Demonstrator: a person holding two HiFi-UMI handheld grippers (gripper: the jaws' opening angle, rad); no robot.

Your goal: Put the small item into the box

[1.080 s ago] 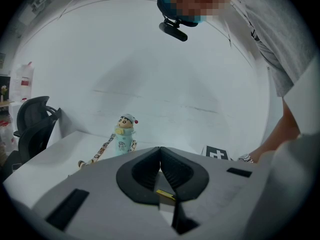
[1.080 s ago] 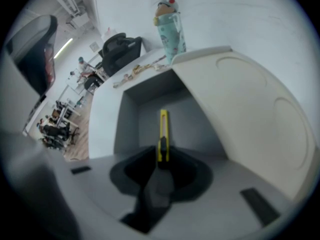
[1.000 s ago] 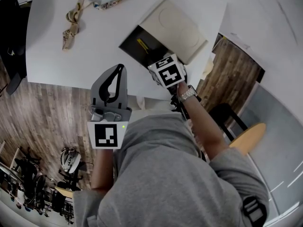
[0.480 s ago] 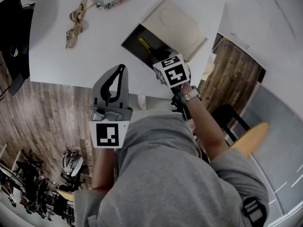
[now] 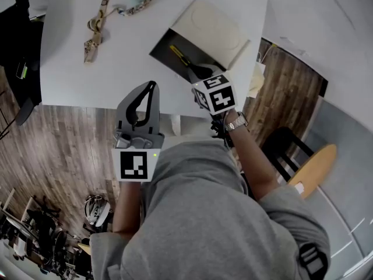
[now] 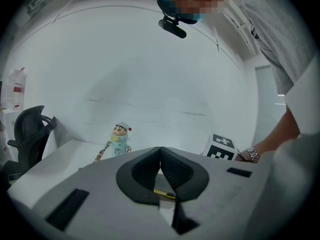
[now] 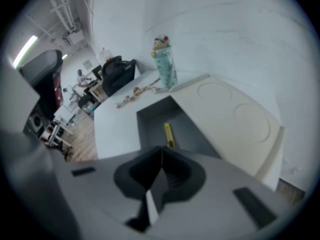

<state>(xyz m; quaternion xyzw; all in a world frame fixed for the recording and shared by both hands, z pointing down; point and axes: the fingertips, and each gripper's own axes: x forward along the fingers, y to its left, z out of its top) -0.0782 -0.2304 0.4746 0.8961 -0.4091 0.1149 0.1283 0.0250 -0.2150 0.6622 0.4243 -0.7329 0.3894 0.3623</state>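
Apparently the placing is done: the small yellow item lies inside the open box, upper centre on the worktop. The left gripper and right gripper have their jaws together, holding nothing; nothing seems left.

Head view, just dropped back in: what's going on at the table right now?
A person holds a gripper in each hand over a white table. The small yellow item lies inside the open box, whose lid is tipped back. The right gripper hangs at the box's near end, jaws together with nothing between them. The left gripper is off to the left by the table's edge, also shut and empty.
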